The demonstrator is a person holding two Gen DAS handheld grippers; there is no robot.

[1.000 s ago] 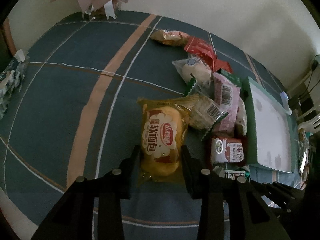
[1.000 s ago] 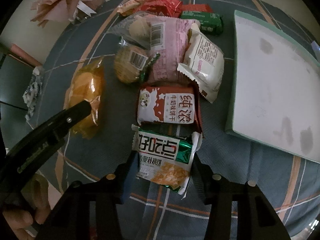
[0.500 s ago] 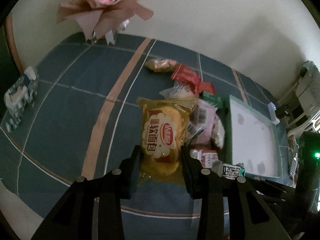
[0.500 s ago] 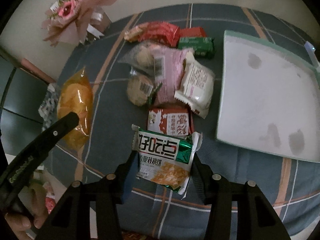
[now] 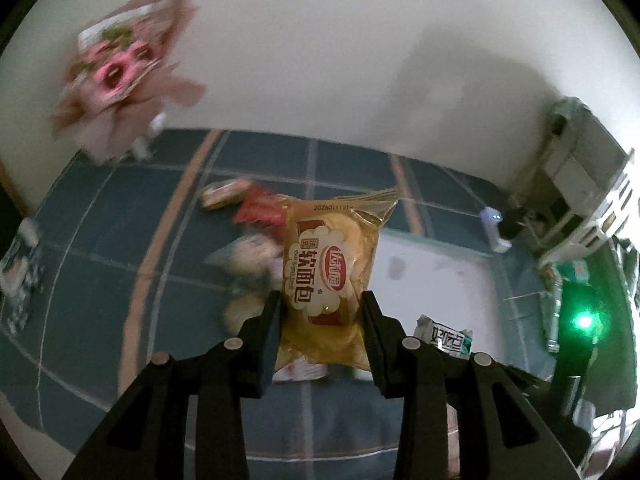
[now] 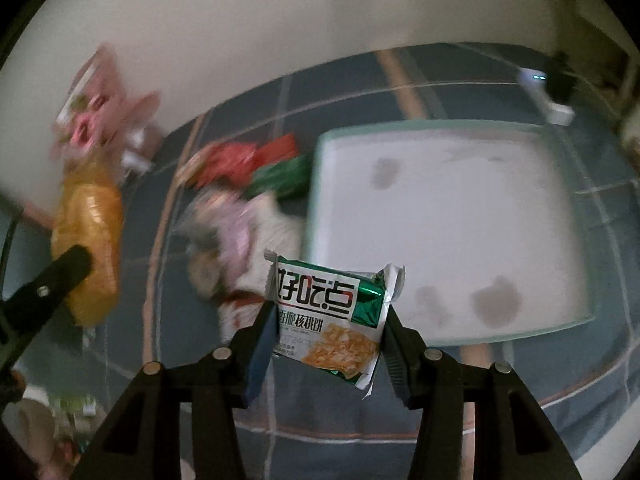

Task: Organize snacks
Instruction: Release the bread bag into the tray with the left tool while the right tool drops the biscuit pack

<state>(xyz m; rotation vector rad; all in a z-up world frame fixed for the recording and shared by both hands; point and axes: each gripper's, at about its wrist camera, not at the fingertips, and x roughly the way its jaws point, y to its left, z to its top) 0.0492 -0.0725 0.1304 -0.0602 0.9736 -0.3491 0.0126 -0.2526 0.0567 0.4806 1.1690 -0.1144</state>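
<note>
While both grippers are held above it, the blue tablecloth with its orange and white grid lines spreads across the lower half of each view and meets a pale wall at the far edge; on the cloth lies a shallow white tray with a pale green rim, its floor bare apart from a few grey blotches; just beside the tray's left rim is a blurred heap of snack packets, red, green, pink and white, whose wrappers cannot be read; a pink wrapped bouquet stands at the far left corner of the cloth against the wall; the left gripper is clamped on a yellow bread packet, which hangs clear of the cloth, its sealed end upward and its printed face toward the camera; the right gripper is clamped on a green-and-white biscuit packet, held in the air before the tray's near left corner; in the right wrist view the bread packet appears at far left, one black finger of the left gripper across it.
</note>
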